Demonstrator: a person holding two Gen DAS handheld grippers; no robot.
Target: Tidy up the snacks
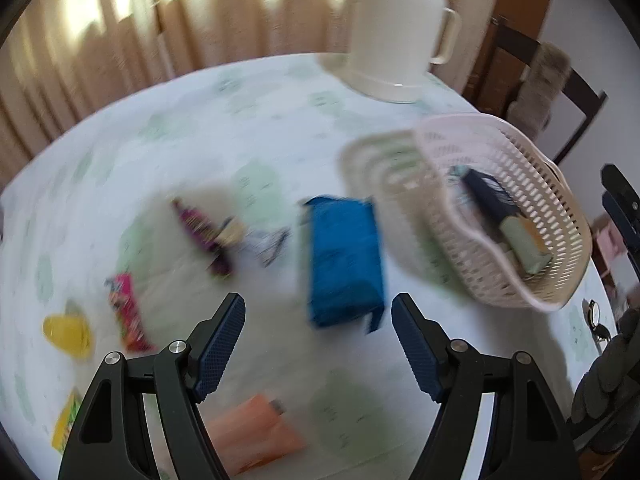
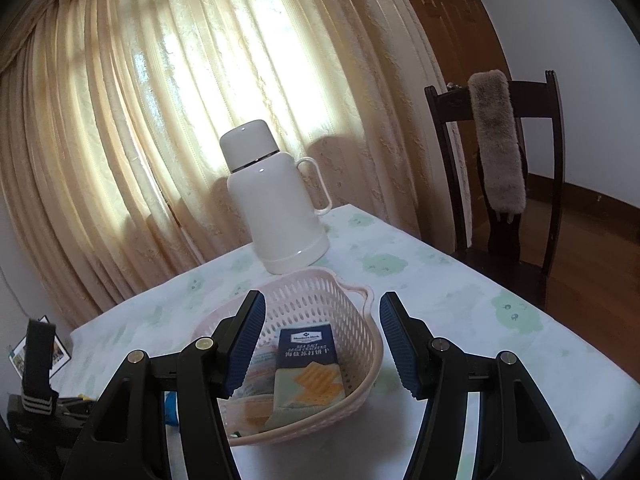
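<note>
A pink plastic basket (image 1: 560, 216) (image 2: 320, 304) stands on the table and holds a sea salt cracker pack (image 2: 308, 364) (image 1: 504, 216) and other packs. In the blurred left wrist view, a blue snack pack (image 1: 344, 256) lies on the table just ahead of my open, empty left gripper (image 1: 318, 344). Further left lie a purple bar (image 1: 202, 236), a pink-red pack (image 1: 128, 312), a yellow item (image 1: 68, 330), a yellow-green packet (image 1: 66, 424) and an orange pack (image 1: 252, 432) under the gripper. My right gripper (image 2: 322, 344) is open and empty, hovering just above the basket.
A white thermos jug (image 2: 272, 200) (image 1: 400, 36) stands at the table's far side before the curtains. A dark wooden chair (image 2: 504, 176) with a furry cover stands at the right. The table carries a pale cloth with green prints (image 2: 460, 304).
</note>
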